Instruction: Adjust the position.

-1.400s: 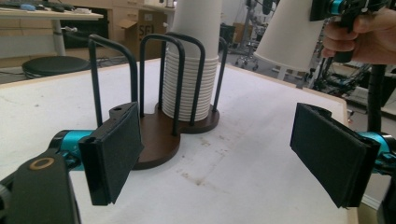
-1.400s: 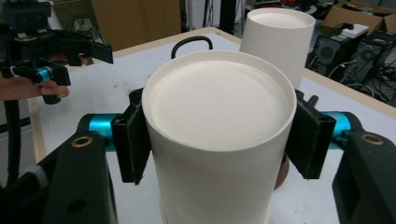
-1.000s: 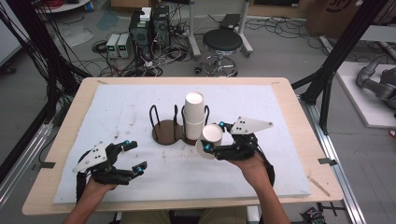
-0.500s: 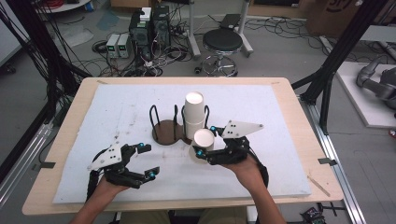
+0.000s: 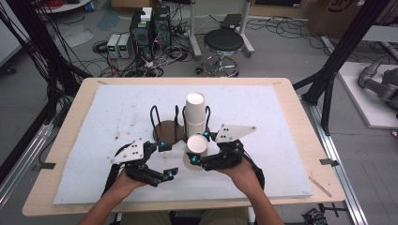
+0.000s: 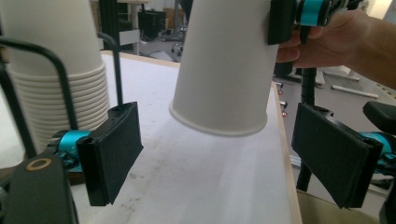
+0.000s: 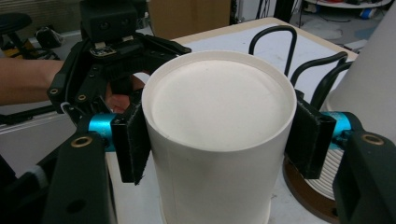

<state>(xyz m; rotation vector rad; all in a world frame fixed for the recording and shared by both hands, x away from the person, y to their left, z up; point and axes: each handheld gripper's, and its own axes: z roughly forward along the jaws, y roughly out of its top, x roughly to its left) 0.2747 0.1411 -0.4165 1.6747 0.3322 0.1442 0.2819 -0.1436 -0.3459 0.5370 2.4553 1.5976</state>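
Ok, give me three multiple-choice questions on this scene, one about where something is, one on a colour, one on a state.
1. Where is the cup stack?
A. in the wire rack
B. on the stool
C. on the floor

2. What colour is the held cup?
A. red
B. white
C. blue

3. How is the left gripper?
A. shut on the cup
B. open
C. shut on the rack

Answers:
1 A, the rack's black loops stand round the stack.
2 B, plain white in the right gripper view.
3 B, its jaws stand wide apart; the right gripper holds the cup.
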